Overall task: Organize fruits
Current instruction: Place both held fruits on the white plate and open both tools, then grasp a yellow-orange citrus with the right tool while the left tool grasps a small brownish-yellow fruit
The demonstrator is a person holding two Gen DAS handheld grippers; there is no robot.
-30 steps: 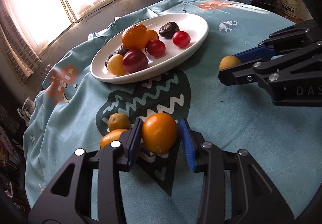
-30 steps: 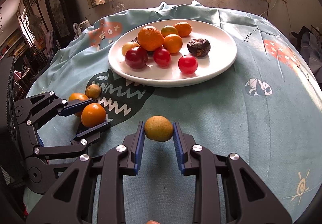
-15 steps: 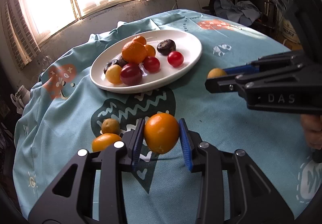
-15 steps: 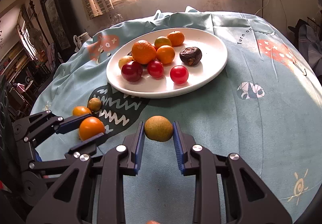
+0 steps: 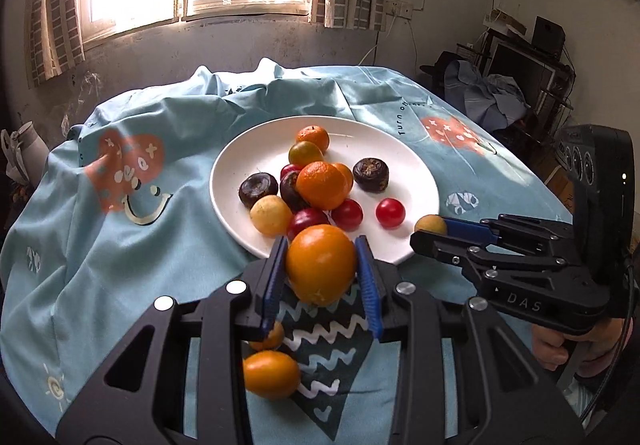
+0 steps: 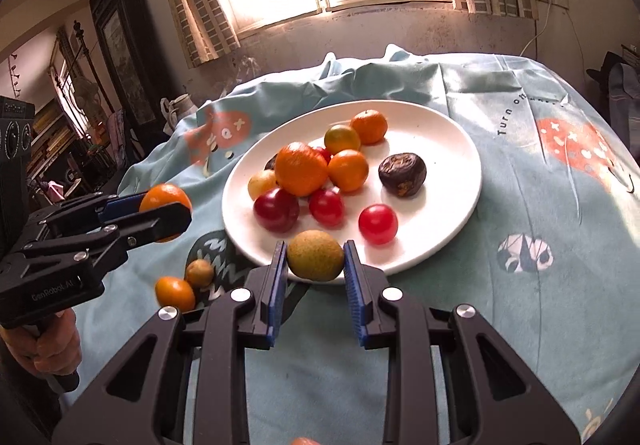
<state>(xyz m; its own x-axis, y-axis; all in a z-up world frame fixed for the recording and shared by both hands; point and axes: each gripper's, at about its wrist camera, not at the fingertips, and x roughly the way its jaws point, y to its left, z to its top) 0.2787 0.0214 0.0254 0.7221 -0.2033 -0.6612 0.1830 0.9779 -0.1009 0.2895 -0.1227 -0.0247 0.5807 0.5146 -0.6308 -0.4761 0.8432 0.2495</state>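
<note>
My left gripper [image 5: 321,245] is shut on a round orange [image 5: 321,265], held in the air just before the near rim of the white plate [image 5: 240,161]. My right gripper [image 6: 314,249] is shut on a small brownish-yellow fruit [image 6: 315,255], which hangs over the near rim of the plate [image 6: 440,149]. The plate holds several fruits: oranges, red and yellow plums, cherry tomatoes and dark wrinkled ones. A small orange fruit [image 5: 271,373] and a brownish one [image 5: 272,337] lie on the cloth below my left gripper. In the right wrist view the left gripper [image 6: 168,205] is left of the plate.
A teal printed tablecloth [image 5: 120,245] covers the round table, bunched in folds at the far edge under the window. A person's hand [image 5: 560,345] grips the right handle. Furniture and clothes stand beyond the table's right side.
Both grippers have come up and in toward the plate with their fruits. The left one lifted the orange off the cloth and rolled level; the two loose fruits stayed behind.
</note>
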